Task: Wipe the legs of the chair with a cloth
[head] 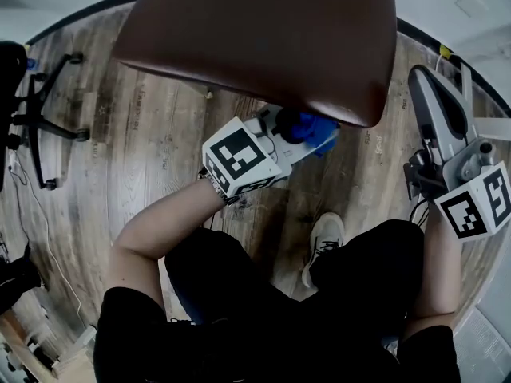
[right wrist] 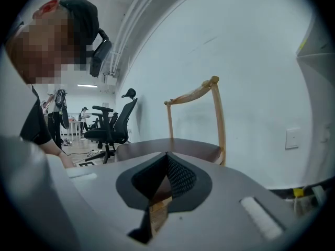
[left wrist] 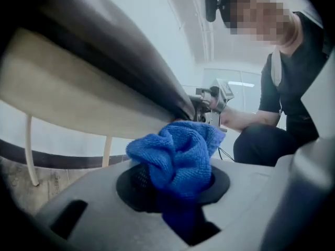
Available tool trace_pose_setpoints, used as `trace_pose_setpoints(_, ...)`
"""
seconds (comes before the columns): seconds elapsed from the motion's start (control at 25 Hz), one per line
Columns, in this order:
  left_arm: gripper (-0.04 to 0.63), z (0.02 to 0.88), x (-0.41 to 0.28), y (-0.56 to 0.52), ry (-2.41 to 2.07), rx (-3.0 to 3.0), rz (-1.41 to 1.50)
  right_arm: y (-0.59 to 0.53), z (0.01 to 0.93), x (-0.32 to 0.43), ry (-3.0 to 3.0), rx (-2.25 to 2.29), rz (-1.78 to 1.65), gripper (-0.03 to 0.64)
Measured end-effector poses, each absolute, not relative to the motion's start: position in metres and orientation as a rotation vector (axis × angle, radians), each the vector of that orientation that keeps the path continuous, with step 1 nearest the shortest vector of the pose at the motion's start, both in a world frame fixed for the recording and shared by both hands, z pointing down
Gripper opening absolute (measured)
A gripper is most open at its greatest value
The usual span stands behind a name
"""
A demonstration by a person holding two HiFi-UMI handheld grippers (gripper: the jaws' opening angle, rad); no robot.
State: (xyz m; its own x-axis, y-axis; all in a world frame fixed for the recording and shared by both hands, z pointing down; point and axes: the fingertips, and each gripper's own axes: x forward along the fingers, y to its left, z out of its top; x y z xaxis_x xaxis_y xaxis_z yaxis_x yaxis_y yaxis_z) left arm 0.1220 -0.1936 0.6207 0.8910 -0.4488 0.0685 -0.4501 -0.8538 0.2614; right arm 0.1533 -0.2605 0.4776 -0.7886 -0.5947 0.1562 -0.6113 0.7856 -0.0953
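Blue cloth (left wrist: 178,153), bunched into a loose wad, sits between the jaws of the left gripper (left wrist: 174,187). The jaws are closed on its lower folds, and the upper part bulges up and out past the tips. The gripper is held roughly level, with the wad raised to just under the front edge of the chair (head: 263,38). Whether the cloth touches that edge cannot be told.

Left gripper view: the pale underside of the seat (left wrist: 78,95) fills the upper left. Two slender, light legs (left wrist: 30,150) stand beyond it on the floor, well apart from the cloth.

Head view: the seat top is dark brown and glossy. The left gripper reaches beneath its near edge, so only a fringe of blue shows there.

The right gripper (head: 427,94) is held off to the chair's right, clear of it. Its jaws meet at the tips with nothing between them.

Right gripper view: the brown seat and the curved wooden backrest (right wrist: 194,94) on two thin posts lie ahead. A plain white wall (right wrist: 251,61) stands behind them, with a socket (right wrist: 292,138) low on it.

Surroundings: the floor (head: 160,134) is grey-brown wood plank. A pale shoe (head: 323,242) of the crouching, black-clad person rests on it below the seat. A black office chair (right wrist: 107,124) stands farther back, to the left of the brown chair.
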Motion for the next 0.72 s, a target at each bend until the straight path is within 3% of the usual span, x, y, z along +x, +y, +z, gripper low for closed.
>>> trace_pose_setpoints(0.36,0.112,0.611,0.065,-0.198,-0.83,2.782,0.012,-0.257,0.472,0.133,-2.891,0.957,0.22,0.008)
trace_pose_setpoints(0.72,0.112,0.609,-0.051,-0.211,-1.18,2.637,0.016,-0.248,0.454,0.116,-2.951,0.981,0.172,0.008)
